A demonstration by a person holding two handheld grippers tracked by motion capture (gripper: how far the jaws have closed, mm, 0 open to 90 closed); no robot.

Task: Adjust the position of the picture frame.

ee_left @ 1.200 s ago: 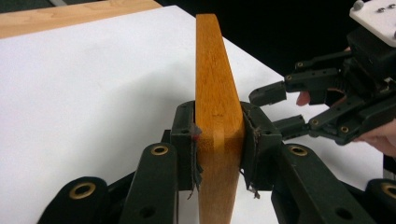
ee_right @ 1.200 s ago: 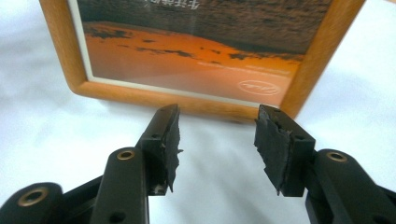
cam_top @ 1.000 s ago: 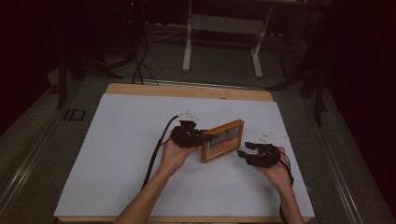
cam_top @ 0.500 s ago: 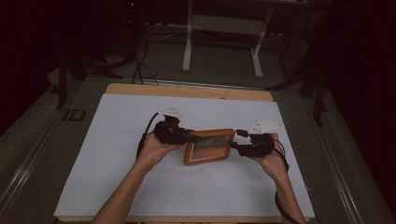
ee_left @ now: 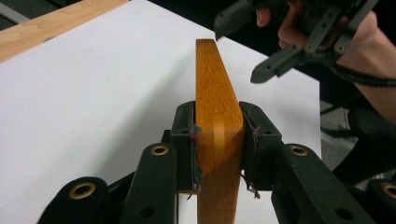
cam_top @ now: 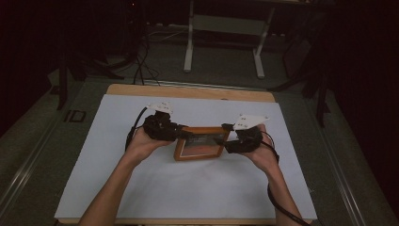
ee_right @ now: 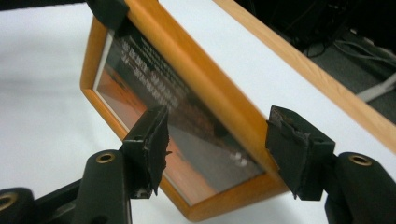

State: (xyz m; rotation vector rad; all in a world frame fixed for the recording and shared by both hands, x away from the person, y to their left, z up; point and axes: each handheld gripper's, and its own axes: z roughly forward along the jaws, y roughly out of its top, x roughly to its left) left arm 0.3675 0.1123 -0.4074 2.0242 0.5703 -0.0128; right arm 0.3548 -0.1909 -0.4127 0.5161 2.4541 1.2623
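Note:
A wooden picture frame [cam_top: 200, 143] with a dark print is held above the white sheet between both hands. My left gripper [cam_top: 186, 134] is shut on the frame's left side; in the left gripper view its pads [ee_left: 184, 140] press both faces of the wooden edge [ee_left: 217, 93]. My right gripper [cam_top: 226, 143] is at the frame's right end. Its jaws have just been opening and stand wide in the right gripper view, where the right gripper [ee_right: 224, 149] straddles the frame's near corner [ee_right: 219, 205] without pressing it. The left gripper view also shows the right gripper [ee_left: 238, 49] open beyond the frame.
A white sheet [cam_top: 141, 188] covers a wooden table whose bare edge [cam_top: 188, 91] shows at the far side. Beyond it are a dark floor, cables and a white desk frame [cam_top: 190, 42]. Each gripper trails a cable.
The frame has swung from a slanted pose to lie level between both hands and has moved away from the person. Both hands rose with it. The right gripper now sits at its right end.

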